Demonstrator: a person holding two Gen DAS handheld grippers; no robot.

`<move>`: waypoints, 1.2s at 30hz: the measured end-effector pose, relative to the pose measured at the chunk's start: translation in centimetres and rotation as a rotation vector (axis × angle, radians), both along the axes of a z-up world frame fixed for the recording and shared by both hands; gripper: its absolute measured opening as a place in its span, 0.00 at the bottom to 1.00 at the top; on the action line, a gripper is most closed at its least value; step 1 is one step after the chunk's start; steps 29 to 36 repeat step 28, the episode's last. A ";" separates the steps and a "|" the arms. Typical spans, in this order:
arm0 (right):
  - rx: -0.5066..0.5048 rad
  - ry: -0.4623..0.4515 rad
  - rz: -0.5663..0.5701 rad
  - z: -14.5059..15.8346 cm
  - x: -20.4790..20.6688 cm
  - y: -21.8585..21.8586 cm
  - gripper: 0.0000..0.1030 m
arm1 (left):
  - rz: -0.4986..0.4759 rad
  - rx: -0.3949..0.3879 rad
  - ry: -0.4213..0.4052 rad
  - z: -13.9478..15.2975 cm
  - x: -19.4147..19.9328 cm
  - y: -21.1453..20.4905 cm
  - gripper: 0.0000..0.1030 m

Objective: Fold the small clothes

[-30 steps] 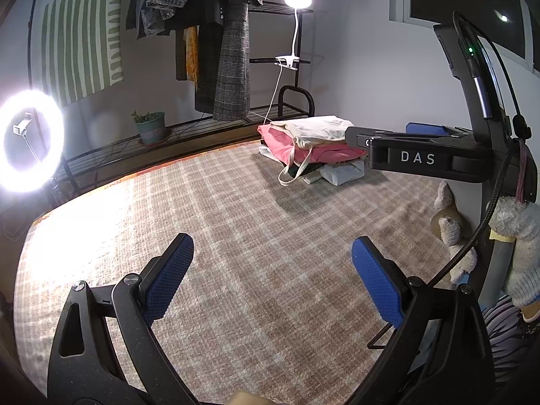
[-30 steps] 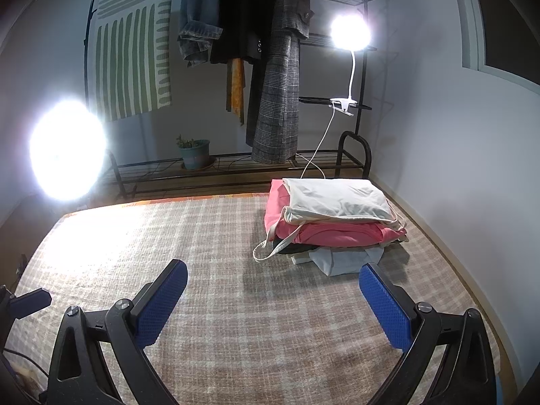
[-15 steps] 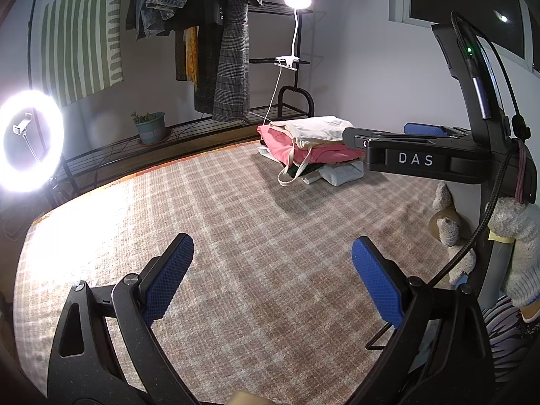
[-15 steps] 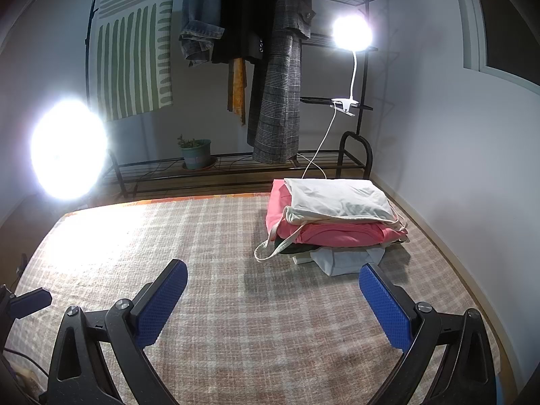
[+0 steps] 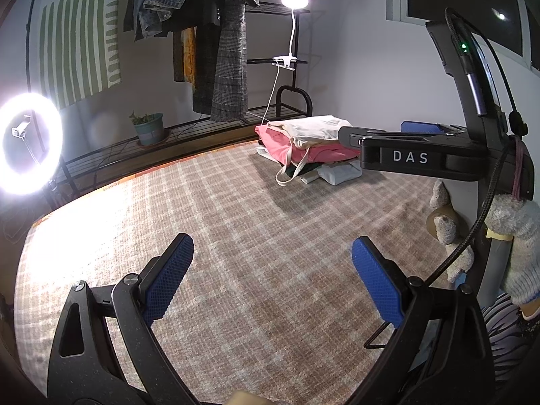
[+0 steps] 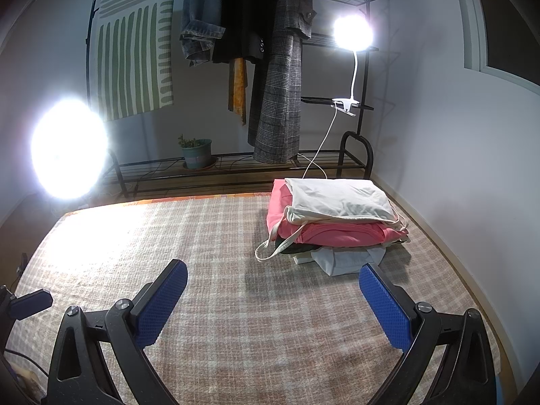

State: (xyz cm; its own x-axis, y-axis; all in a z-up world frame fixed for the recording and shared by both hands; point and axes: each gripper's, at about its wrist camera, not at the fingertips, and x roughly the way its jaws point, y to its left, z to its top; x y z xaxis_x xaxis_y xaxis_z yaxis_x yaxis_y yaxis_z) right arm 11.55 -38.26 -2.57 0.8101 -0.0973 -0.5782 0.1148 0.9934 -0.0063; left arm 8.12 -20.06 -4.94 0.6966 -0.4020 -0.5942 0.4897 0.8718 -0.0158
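A pile of folded clothes [image 6: 334,222] sits at the far right of the plaid cloth surface [image 6: 219,253]: a cream tote bag [image 6: 341,200] on top, pink garments [image 6: 324,233] under it, pale items at the bottom. The pile also shows in the left wrist view [image 5: 310,148]. My right gripper [image 6: 273,290] is open and empty, short of the pile. My left gripper [image 5: 273,266] is open and empty over bare cloth. The right gripper's body [image 5: 415,157] shows in the left wrist view in front of the pile.
A clothes rack [image 6: 270,67] with hanging coats stands behind the surface. A ring light [image 5: 28,145] glares at the left. A clip lamp [image 6: 352,32] shines above the pile. A potted plant [image 6: 195,150] sits on the low shelf. The wall runs along the right.
Both views have shifted only slightly; the right gripper's body drifted a little left in the left wrist view. Both grippers stay open and empty.
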 end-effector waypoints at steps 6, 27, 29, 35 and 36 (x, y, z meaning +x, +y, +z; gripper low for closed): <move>-0.001 -0.001 0.000 0.0 0.0 0.1 1.00 | 0.001 0.004 -0.002 0.1 -0.1 -0.2 0.94; 0.000 -0.005 0.000 0.2 0.0 0.4 1.00 | 0.031 -0.001 -0.011 0.4 -0.1 0.7 0.94; 0.000 -0.006 -0.001 0.3 0.0 0.6 1.00 | 0.029 -0.003 -0.011 0.5 -0.1 0.7 0.94; 0.000 -0.006 -0.001 0.3 0.0 0.6 1.00 | 0.029 -0.003 -0.011 0.5 -0.1 0.7 0.94; 0.000 -0.006 -0.001 0.3 0.0 0.6 1.00 | 0.029 -0.003 -0.011 0.5 -0.1 0.7 0.94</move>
